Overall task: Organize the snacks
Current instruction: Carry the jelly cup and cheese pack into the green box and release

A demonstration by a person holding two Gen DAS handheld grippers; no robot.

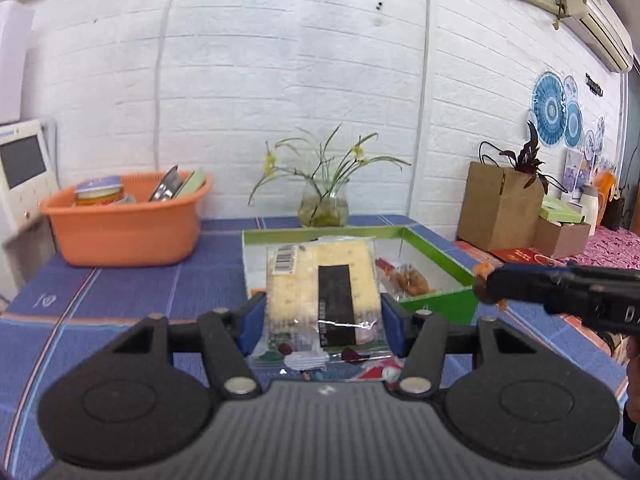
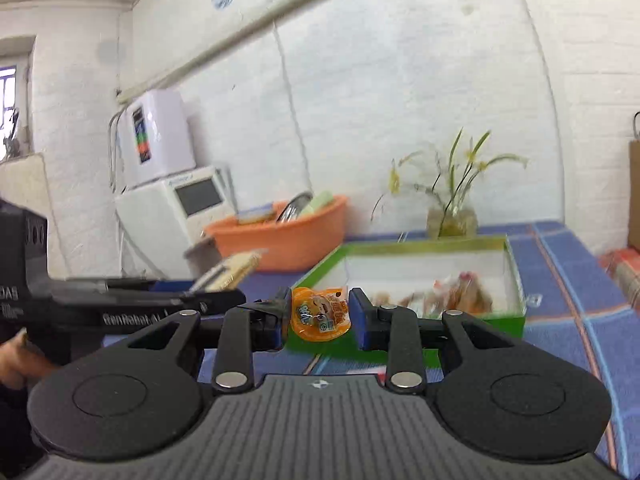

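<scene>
My left gripper (image 1: 322,316) is shut on a clear pack of pale crackers (image 1: 320,280) with a black label, held above the blue checked tablecloth (image 1: 120,292) in front of the green box (image 1: 440,304). The box holds wrapped brown snacks (image 1: 408,280). My right gripper (image 2: 320,314) is shut on a small orange jelly cup (image 2: 320,314), just before the green box (image 2: 516,272), which has blurred brown snacks (image 2: 464,296) inside. In the left wrist view the right gripper (image 1: 486,286) comes in from the right with the orange cup at its tip. The left gripper (image 2: 224,280) with the crackers (image 2: 236,266) shows in the right wrist view.
An orange basin (image 1: 124,224) with dishes and a can stands at the back left beside a white appliance (image 1: 22,168). A glass vase of flowers (image 1: 324,204) stands behind the box. A cardboard box with a dark plant (image 1: 500,204) and smaller boxes stand to the right.
</scene>
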